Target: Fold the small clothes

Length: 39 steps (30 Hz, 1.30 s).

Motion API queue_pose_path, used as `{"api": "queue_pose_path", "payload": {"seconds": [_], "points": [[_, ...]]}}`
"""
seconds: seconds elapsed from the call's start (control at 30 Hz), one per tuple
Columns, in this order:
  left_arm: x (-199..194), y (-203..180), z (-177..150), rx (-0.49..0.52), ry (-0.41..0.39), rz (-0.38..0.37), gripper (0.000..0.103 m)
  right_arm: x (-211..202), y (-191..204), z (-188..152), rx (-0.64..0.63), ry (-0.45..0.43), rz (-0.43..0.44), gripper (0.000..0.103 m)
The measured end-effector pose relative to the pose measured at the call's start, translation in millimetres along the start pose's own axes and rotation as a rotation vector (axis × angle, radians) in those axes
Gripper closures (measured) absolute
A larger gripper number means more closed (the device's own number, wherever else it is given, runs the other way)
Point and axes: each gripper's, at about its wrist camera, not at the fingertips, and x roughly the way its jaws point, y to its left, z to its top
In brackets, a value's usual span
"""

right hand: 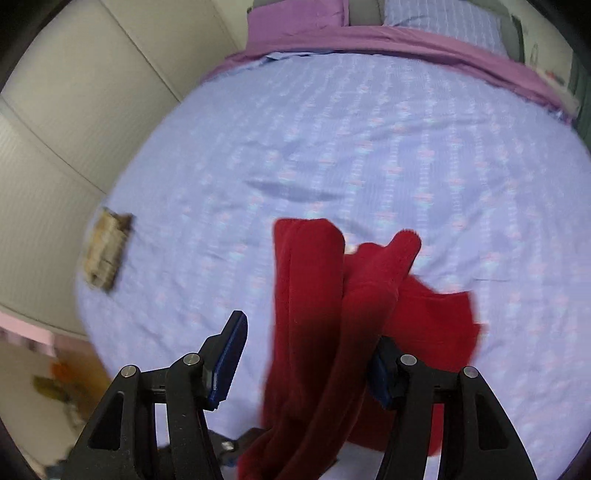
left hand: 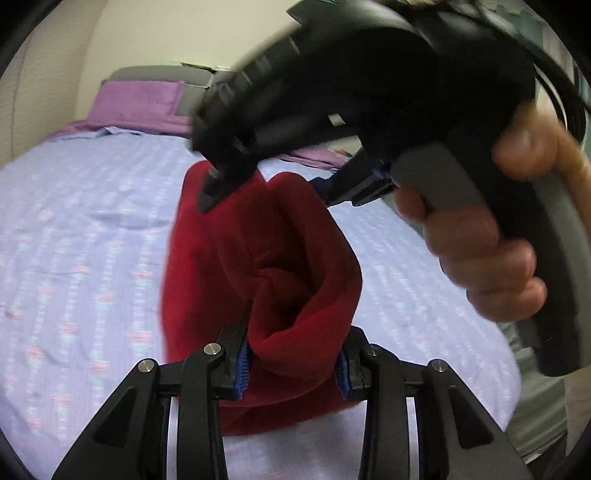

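A red fleece garment (left hand: 258, 266) is seen at the centre of the left wrist view, bunched and lifted above a bed covered by a lilac patterned sheet (left hand: 81, 236). Its near edge is clamped between the blue pads of the left gripper (left hand: 293, 363) at the bottom centre of the frame, the cloth being pressed from both sides. In the upper right of the same view, the right gripper (left hand: 266, 184) is held by a hand (left hand: 480, 251) wrapped around a grey handle; its two fingers are spread apart over the top of the garment, one dark fingertip (left hand: 210, 195) lying against the cloth's upper left edge and the other showing at the upper right, blurred. In the right wrist view, the garment (right hand: 332, 325) hangs in folds through the lower centre of the frame, between the fingers of the right gripper (right hand: 306, 365). The left finger (right hand: 231, 354) stands clear of the cloth with sheet (right hand: 332, 147) visible in the gap, while the right finger is partly covered by fabric, so no grip is made. A purple pillow and bedding (right hand: 295, 26) are seen along the top of the frame, and a small tan folded item (right hand: 105, 253) lies on the sheet at the left edge, well apart from the garment.
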Motion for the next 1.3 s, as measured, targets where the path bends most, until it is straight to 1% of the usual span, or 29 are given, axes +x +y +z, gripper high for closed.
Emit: {"api": "queue_pose_path", "payload": {"seconds": [0.03,0.07,0.13,0.2,0.3,0.37,0.43,0.53,0.57,0.6,0.63,0.67,0.7,0.73,0.8,0.87,0.97,1.03,1.07,1.1,1.13,1.2,1.27,1.3], "points": [[6.4,-6.2,-0.8,-0.006,0.005,-0.017,0.068,-2.9,-9.5,-3.6,0.0,-0.002,-0.021,0.055],[11.4,-10.0,-1.6,-0.012,0.014,-0.031,0.068,-5.0,-24.5,-9.2,0.013,-0.004,-0.038,0.057],[24.8,-19.1,-5.6,-0.027,0.036,-0.054,0.067,-7.7,-55.2,-18.2,0.067,-0.003,-0.036,0.058],[42.3,-28.9,-10.5,-0.04,0.069,-0.069,0.067,-1.9,-82.3,-28.4,0.121,-0.002,-0.043,0.058],[63.4,-34.7,-20.9,-0.04,0.106,-0.069,0.064,14.1,-115.1,-45.0,0.192,-0.001,-0.045,0.058],[75.8,-35.4,-28.5,-0.019,0.125,-0.048,0.06,24.9,-126.9,-53.3,0.212,-0.006,-0.032,0.058],[79.8,-37.5,-33.2,0.017,0.13,-0.061,0.048,34.9,-136.6,-60.5,0.232,-0.014,-0.007,0.058],[70.6,-37.2,-31.7,0.067,0.145,-0.083,0.04,44.7,-143.8,-69.6,0.239,-0.043,-0.002,0.056],[60.8,-35.8,-30.2,0.08,0.144,-0.093,0.039,45.7,-144.7,-72.4,0.237,-0.059,-0.01,0.055],[47.8,-32.7,-29.1,0.093,0.12,-0.108,0.03,44.7,-144.4,-74.8,0.235,-0.08,-0.019,0.054],[36.5,-29.0,-28.2,0.106,0.096,-0.102,0.02,44.2,-141.2,-76.0,0.233,-0.094,-0.029,0.05],[22.7,-23.5,-27.5,0.13,0.064,-0.082,0.018,41.8,-138.7,-77.8,0.227,-0.11,-0.046,0.047],[11.7,-17.8,-28.4,0.164,0.04,-0.063,0.018,38.6,-136.8,-79.5,0.22,-0.123,-0.064,0.041],[4.5,-11.8,-31.2,0.212,0.037,-0.032,0.018,35.7,-135.6,-80.3,0.218,-0.133,-0.075,0.039],[-3.4,1.5,-37.2,0.282,0.032,0.01,0.018,27.1,-132.2,-83.4,0.214,-0.152,-0.092,0.039],[-7.2,16.2,-47.6,0.332,0.045,0.054,0.019,17.7,-129.5,-87.1,0.215,-0.169,-0.109,0.039],[-8.7,30.3,-60.9,0.339,0.069,0.044,0.019,-8.1,-119.4,-96.2,0.202,-0.23,-0.196,0.039],[-5.8,28.7,-69.3,0.355,0.076,0.037,0.018,-28.2,-105.3,-103.4,0.178,-0.288,-0.262,0.039],[-4.3,27.8,-71.2,0.372,0.075,0.036,0.018,-38.9,-94.8,-107.4,0.15,-0.326,-0.272,0.039],[-0.8,25.3,-73.7,0.396,0.07,0.039,0.019,-45.8,-85.4,-109.3,0.128,-0.344,-0.265,0.039],[-1.8,19.8,-77.4,0.405,0.068,0.04,0.019,-50.3,-75.8,-110.5,0.109,-0.343,-0.246,0.039],[3.1,19.0,-78.0,0.392,0.073,0.021,0.019,-51.7,-57.3,-110.7,0.068,-0.321,-0.182,0.039],[7.1,16.2,-80.1,0.367,0.069,0.009,0.019,-42.8,-42.6,-107.9,0.041,-0.259,-0.131,0.039],[6.8,17.0,-79.4,0.357,0.064,-0.003,0.019,-36.0,-38.8,-106.7,0.044,-0.226,-0.12,0.039]]}}
